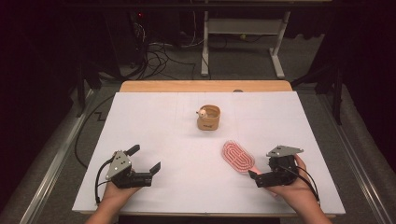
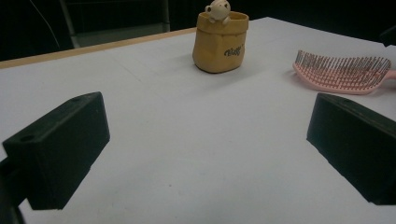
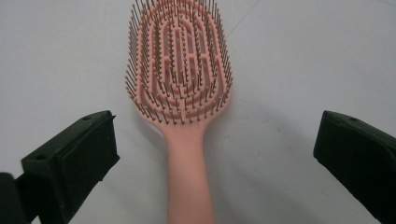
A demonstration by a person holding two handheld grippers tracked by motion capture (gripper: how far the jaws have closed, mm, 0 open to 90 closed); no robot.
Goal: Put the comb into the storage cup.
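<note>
Your right gripper spread wide, pink brush handle between jaws, mid frame. Your left gripper spread, lower left, far from brush.

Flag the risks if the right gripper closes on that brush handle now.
1. The right gripper is open, its jaws well apart on either side of the pink hairbrush handle; the smooth, narrow handle may roll or twist as they close.
2. The brush lies bristles up, flat on the white table, so the jaws may scrape the surface.
3. The left gripper is open and far off, so it probably can't steady the brush.
</note>
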